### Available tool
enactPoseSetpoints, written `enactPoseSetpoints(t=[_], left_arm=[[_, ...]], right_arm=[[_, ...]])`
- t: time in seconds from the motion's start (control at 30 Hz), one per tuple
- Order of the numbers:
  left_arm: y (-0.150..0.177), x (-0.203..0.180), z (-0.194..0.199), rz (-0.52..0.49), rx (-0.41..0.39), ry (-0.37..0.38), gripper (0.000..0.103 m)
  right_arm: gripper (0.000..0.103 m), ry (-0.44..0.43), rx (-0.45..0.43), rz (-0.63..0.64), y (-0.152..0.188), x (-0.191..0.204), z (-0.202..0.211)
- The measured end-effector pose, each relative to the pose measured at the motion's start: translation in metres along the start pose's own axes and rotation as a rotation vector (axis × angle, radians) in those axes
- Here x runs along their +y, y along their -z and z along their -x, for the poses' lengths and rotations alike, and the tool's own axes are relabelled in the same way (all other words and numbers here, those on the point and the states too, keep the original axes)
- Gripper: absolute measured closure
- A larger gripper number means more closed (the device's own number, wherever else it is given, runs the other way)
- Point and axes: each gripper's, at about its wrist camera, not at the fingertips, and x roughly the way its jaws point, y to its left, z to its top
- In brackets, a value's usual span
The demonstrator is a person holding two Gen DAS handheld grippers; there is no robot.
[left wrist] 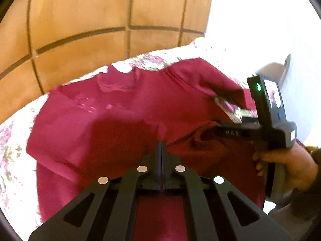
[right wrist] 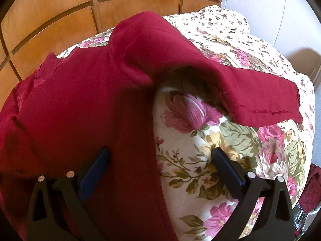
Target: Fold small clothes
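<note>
A dark red shirt (left wrist: pixel 112 120) lies spread on a floral bedspread (right wrist: pixel 230 144). The left gripper (left wrist: pixel 161 150) is pinched together on the shirt's near edge. The right gripper (right wrist: pixel 160 156), fingers wide apart, straddles the shirt's side edge near its sleeve (right wrist: pixel 260 100).

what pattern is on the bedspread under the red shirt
Cream bedspread with pink flowers and green leaves; clearest in the right wrist view.

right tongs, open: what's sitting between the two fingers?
Right wrist view: the side edge of the red shirt runs between the fingers of the right tongs, with floral bedspread filling the remaining gap.
</note>
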Motion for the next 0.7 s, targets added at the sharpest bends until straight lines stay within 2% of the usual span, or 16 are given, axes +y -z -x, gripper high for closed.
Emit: enactPoseSetpoints(t=[0.33,0.6,0.7], left_arm=[[-0.011,0.062,0.041,0.132,-0.092,-0.108,0.103],[-0.011,0.138,0.072,0.272,-0.144,-0.253,0.103],[-0.010,0.170,0.081,0.308,-0.156,-0.330,0.103]], right_arm=[[0.002,0.000,-0.001,0.001,0.002,0.004,0.001],[0.002,0.000,-0.001,0.001,0.004,0.005,0.003],[0.002,-0.001,-0.002,0.001,0.004,0.005,0.003]])
